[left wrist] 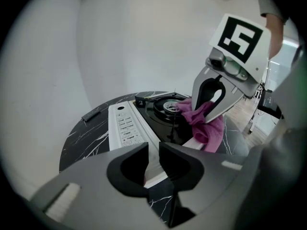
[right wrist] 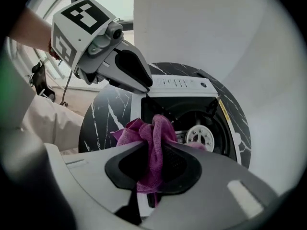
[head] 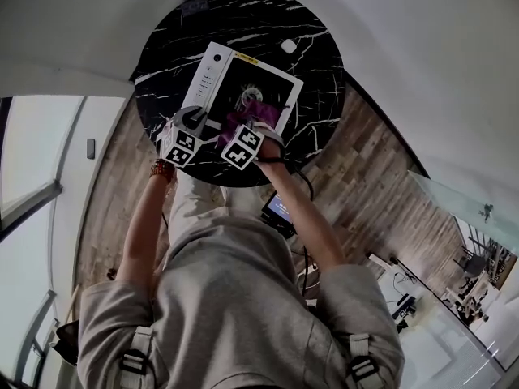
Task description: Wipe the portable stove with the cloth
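Gripping a gathered fold of the limp, seemingly light magenta terry cloth (right wrist: 158, 127), right gripper (right wrist: 155, 151) was clamped; left gripper (left wrist: 153, 153) pinched the rigid white-and-black portable stove (head: 243, 70) by its rim.

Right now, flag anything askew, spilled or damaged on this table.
Nothing stands out: the portable stove sits flat on the table, no spill or damage shows; the cloth is merely bunched in the right claw.

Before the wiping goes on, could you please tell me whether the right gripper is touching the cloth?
Touching. The right gripper view shows the cloth pinched between the right gripper's jaws, its bunched end standing up above them over the stove.
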Action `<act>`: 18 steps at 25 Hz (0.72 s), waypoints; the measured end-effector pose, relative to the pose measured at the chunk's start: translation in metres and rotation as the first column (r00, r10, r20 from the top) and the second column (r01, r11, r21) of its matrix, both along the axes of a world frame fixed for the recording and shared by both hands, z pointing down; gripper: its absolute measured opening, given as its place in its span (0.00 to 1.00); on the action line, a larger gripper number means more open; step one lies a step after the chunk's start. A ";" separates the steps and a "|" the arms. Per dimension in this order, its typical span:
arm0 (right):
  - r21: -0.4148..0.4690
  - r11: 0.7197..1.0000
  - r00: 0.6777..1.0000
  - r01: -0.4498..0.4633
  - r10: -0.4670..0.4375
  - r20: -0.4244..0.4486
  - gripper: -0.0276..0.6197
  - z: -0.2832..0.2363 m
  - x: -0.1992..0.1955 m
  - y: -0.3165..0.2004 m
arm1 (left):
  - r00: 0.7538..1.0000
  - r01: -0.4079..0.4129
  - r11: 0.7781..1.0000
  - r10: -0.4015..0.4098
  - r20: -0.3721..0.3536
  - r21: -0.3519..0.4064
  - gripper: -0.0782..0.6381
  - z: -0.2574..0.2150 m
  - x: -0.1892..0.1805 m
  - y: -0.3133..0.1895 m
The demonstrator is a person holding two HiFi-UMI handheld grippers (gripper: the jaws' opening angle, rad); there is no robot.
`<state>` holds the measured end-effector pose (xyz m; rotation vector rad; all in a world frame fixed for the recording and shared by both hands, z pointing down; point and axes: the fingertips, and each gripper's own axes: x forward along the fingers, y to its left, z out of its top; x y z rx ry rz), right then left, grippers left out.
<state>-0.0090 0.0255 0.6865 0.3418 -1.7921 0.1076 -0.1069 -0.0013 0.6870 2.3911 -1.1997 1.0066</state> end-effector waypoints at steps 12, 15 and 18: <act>-0.264 0.946 0.950 -0.186 0.243 0.199 0.16 -0.042 0.009 -0.015 | 0.999 -0.017 1.000 0.017 -0.030 0.002 0.21 0.002 0.001 0.002; -0.206 0.963 0.935 -0.175 0.228 0.273 0.16 -0.065 -0.009 -0.059 | 0.999 -0.010 1.000 0.010 -0.039 0.007 0.21 0.001 0.002 0.001; -0.181 0.968 0.910 -0.172 0.227 0.346 0.16 -0.071 -0.035 -0.106 | 0.998 -0.006 1.000 0.006 -0.056 0.009 0.22 0.000 0.004 0.001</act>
